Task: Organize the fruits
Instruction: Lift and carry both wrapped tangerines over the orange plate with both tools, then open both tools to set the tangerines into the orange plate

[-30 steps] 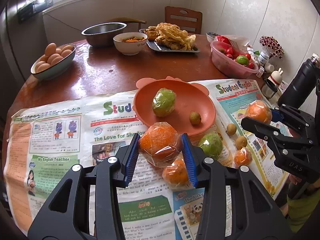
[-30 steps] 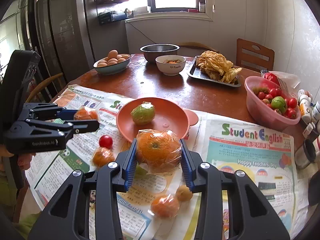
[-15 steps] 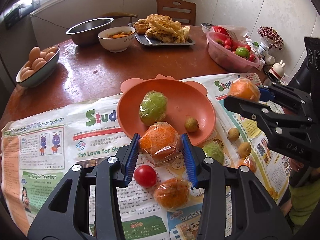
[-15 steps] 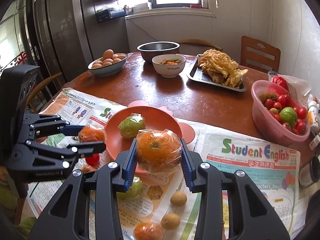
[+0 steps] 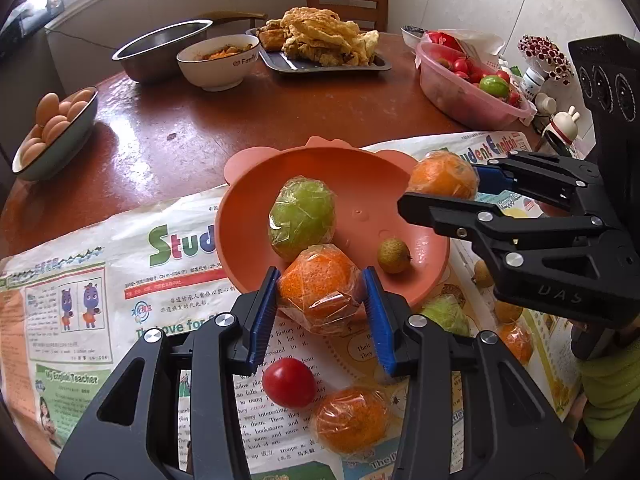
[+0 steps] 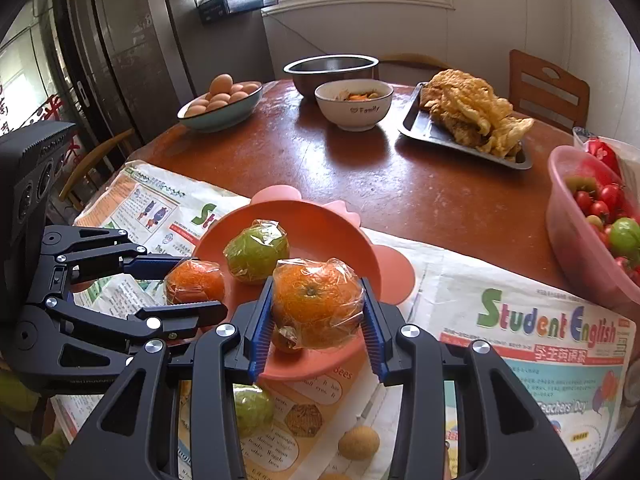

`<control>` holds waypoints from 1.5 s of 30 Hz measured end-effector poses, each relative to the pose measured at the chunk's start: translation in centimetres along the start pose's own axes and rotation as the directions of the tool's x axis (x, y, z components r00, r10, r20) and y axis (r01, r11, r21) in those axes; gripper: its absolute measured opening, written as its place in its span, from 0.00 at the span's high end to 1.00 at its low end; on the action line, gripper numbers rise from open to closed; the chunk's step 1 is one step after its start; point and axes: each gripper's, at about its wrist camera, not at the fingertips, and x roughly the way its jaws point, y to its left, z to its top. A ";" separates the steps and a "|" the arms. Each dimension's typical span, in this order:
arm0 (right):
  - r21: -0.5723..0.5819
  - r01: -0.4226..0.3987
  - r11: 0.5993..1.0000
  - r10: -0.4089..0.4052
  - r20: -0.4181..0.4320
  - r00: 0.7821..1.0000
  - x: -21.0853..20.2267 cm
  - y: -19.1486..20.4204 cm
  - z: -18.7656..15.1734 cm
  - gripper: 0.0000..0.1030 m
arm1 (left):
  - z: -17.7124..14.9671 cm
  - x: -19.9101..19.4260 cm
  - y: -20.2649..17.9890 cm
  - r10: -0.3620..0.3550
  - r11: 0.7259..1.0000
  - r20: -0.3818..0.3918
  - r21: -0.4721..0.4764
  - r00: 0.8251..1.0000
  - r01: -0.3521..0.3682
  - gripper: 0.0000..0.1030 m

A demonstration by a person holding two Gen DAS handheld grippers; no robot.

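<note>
My left gripper (image 5: 320, 300) is shut on a wrapped orange (image 5: 320, 290) held over the near rim of the orange plate (image 5: 360, 176). My right gripper (image 6: 318, 308) is shut on another wrapped orange (image 6: 316, 300), held over the plate's (image 6: 320, 216) near right side. A wrapped green fruit (image 5: 302, 218) and a small brown fruit (image 5: 393, 255) lie in the plate. On the newspaper (image 5: 80, 280) lie a red tomato (image 5: 289, 382), a wrapped orange (image 5: 352, 418), a wrapped green fruit (image 5: 446, 314) and small brown fruits (image 6: 358, 442).
On the round wooden table (image 6: 360, 176) stand a bowl of eggs (image 6: 220, 104), a steel bowl (image 6: 332, 68), a white bowl (image 6: 354, 104), a tray of fried food (image 6: 468, 116) and a pink basin of tomatoes (image 6: 592, 224). Small bottles and figurines (image 5: 556, 112) stand at the right edge.
Both grippers have moved forward with their oranges, closing in over the orange plate from its two sides. The fruit on the newspaper has not moved.
</note>
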 end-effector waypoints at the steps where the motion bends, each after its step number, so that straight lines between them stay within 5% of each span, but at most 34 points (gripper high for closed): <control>1: 0.000 -0.005 1.000 0.005 -0.003 1.000 0.3 -0.1 0.1 0.63 | 0.0 0.1 0.1 0.000 1.000 -0.002 -0.002 1.000 0.000 0.67; 33: -0.025 -0.032 0.999 0.029 -0.093 0.995 4.7 -0.4 0.7 0.62 | 0.3 1.3 0.8 -0.018 1.000 -0.004 -0.013 1.000 0.018 0.67; 45: -0.009 -0.026 1.000 0.025 -0.067 0.997 3.6 -0.8 1.0 0.53 | 0.4 1.3 0.8 -0.015 1.000 -0.004 -0.014 1.000 0.015 0.67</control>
